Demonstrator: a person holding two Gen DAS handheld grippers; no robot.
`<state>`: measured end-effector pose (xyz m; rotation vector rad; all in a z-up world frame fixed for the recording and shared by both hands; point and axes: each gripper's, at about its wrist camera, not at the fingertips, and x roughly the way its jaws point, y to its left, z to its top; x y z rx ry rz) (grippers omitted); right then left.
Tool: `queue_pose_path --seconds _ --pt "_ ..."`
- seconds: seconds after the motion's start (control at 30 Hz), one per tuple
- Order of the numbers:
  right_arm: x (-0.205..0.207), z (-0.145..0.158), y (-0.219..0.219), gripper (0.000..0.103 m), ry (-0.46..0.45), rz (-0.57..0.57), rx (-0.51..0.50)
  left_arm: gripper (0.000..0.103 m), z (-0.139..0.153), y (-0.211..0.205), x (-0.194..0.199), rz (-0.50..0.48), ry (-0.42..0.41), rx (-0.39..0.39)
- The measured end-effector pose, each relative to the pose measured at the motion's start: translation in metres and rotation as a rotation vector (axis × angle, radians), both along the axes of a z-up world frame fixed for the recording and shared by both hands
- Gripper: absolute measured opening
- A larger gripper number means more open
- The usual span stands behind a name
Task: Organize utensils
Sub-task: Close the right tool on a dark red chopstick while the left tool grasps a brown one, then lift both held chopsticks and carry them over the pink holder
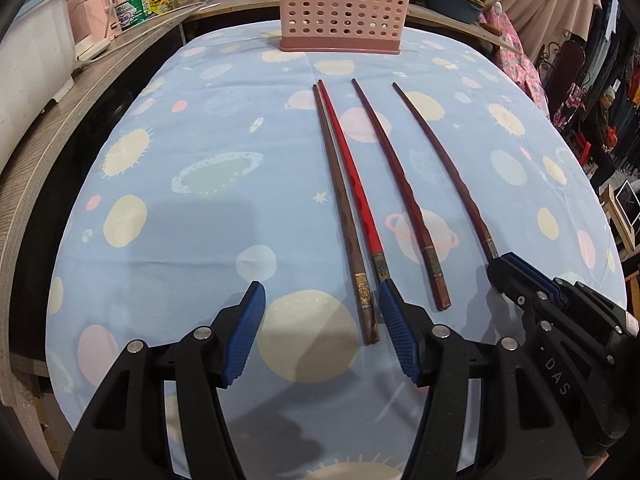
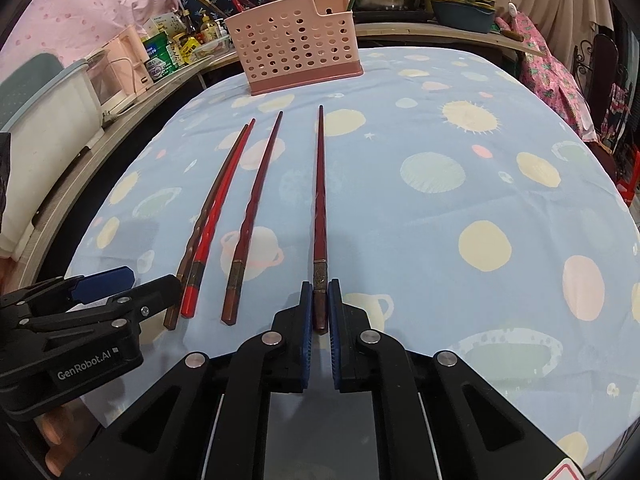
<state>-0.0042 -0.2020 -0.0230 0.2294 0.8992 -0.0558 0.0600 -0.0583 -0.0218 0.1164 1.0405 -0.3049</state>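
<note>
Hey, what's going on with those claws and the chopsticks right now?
Right gripper shut on rightmost chopstick. Left gripper open, empty. Three chopsticks lie loose. Pink basket ahead, path clear.

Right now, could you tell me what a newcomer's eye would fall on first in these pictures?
Four long chopsticks lie side by side on the planet-patterned blue tablecloth, the bright red chopstick standing out. The right tongs are closed on the handle of the rightmost chopstick, while the left tongs sit open nearby. A pink perforated holder stands at the far edge.
</note>
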Motion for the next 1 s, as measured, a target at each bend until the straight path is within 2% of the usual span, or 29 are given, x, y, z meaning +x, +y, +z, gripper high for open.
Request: queue_pose_path --seconds 0.4,0.53,0.77,1.0 --pt "-0.0010 0.0001 0.0001 0.007 0.000 0.000 -0.006 0.055 -0.0076 -0.0012 0.0014 0.012 -0.020 0.043" --pt "-0.0018 0.0010 0.0006 0.007 -0.001 0.003 -0.013 0.032 -0.0062 -0.0022 0.0008 -0.009 -0.032 0.045" --pt "-0.0013 0.0010 0.0021 0.007 -0.001 0.006 -0.028 0.009 -0.0047 -0.0011 0.0018 -0.017 -0.025 0.041" --pt "-0.0003 0.0024 0.0001 0.007 0.006 0.011 -0.022 0.007 -0.0015 0.0046 0.0063 -0.010 0.001 0.011"
